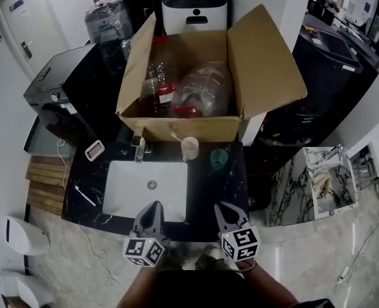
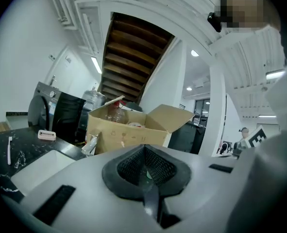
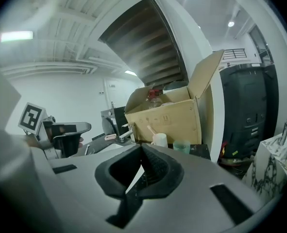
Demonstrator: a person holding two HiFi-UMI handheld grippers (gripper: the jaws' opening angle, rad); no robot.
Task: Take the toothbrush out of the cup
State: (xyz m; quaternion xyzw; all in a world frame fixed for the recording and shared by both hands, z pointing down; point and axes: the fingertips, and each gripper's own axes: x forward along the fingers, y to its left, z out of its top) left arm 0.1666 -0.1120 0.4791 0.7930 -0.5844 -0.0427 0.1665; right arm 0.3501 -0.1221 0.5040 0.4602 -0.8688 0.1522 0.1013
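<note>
toothbrush (image 1: 176,136) slanted in pale cylindrical cup (image 1: 190,149); black marbled counter (image 1: 204,188), cardboard box (image 1: 205,128).

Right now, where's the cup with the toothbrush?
In the head view, the cup stands behind the far right corner of the sink, just before the cardboard box, left of the green cup.

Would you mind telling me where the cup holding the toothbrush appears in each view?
Head view: cup behind the sink, just below the cardboard box.
Left gripper view: cup not visible; cardboard box mid-frame.
Right gripper view: cup at centre, before the cardboard box.
Shared landmark: the cardboard box.
</note>
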